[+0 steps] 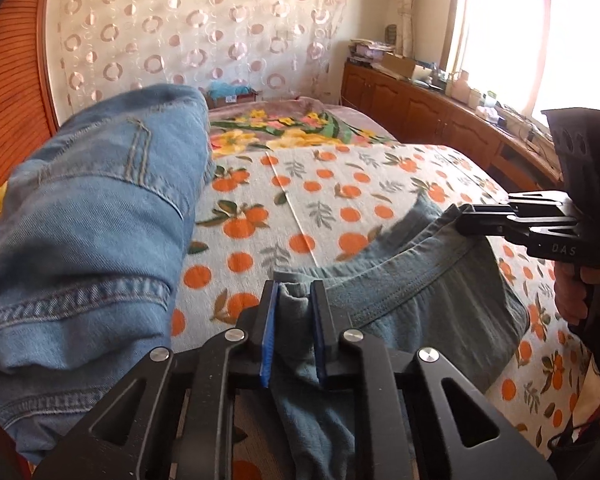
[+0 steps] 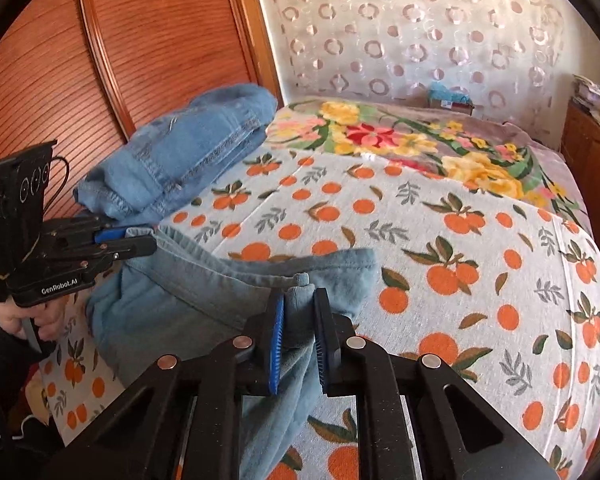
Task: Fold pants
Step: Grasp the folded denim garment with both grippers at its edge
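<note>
Our left tongs (image 1: 294, 292) are clenched on the pants (image 1: 432, 280) at one waistband end, our right tongs (image 2: 300, 300) on the other, stretching it just above the bed (image 2: 480, 280) with its orange-print sheet. A heap of jeans (image 1: 100, 208) lies to the left beside a wooden slatted wall (image 2: 140, 48). Both hands hold level, well apart.

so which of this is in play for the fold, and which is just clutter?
In play:
- pants, waistband pinched at both ends
- left gripper, jaws shut on pants
- right gripper, jaws shut on pants
- bedsheet, the work surface

Clutter:
- jeans pile
- floral blanket
- cardboard box
- sideboard with odds and ends
</note>
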`<state>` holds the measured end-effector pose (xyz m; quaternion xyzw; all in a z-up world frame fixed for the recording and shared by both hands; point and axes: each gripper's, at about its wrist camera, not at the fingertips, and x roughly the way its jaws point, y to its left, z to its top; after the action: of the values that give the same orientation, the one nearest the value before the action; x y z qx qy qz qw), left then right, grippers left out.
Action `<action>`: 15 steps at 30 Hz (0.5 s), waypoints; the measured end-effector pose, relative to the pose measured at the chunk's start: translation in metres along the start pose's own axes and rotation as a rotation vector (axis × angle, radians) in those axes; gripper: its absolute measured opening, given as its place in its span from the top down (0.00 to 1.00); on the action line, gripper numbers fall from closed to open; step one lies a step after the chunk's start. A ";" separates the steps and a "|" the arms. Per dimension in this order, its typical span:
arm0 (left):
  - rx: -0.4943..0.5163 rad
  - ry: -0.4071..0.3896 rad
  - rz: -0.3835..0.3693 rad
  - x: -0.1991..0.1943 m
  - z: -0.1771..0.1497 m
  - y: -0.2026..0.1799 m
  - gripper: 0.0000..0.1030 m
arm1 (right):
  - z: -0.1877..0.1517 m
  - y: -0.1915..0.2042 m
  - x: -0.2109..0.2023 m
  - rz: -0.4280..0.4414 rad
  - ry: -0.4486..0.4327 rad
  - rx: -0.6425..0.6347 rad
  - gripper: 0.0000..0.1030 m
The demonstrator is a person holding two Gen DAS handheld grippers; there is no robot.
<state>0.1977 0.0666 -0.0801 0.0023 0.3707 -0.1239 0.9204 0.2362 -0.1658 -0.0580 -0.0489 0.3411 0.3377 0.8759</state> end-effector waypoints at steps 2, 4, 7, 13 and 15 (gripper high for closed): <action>0.006 0.001 0.018 0.002 0.001 -0.001 0.83 | -0.003 0.000 0.003 -0.011 -0.007 0.019 0.87; 0.004 0.006 0.021 0.003 0.000 -0.001 0.83 | -0.005 0.002 0.010 -0.029 0.013 0.015 0.87; 0.003 0.021 0.026 0.002 -0.003 -0.001 0.78 | -0.007 0.004 0.013 -0.035 0.017 0.018 0.86; 0.000 0.052 0.034 0.000 -0.008 -0.003 0.53 | -0.003 0.007 0.012 -0.054 0.022 0.013 0.77; -0.005 0.057 0.021 -0.002 -0.011 -0.004 0.52 | -0.003 0.009 0.013 -0.064 0.024 0.007 0.74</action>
<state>0.1881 0.0639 -0.0864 0.0075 0.3973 -0.1131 0.9107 0.2360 -0.1530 -0.0667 -0.0606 0.3509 0.3078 0.8823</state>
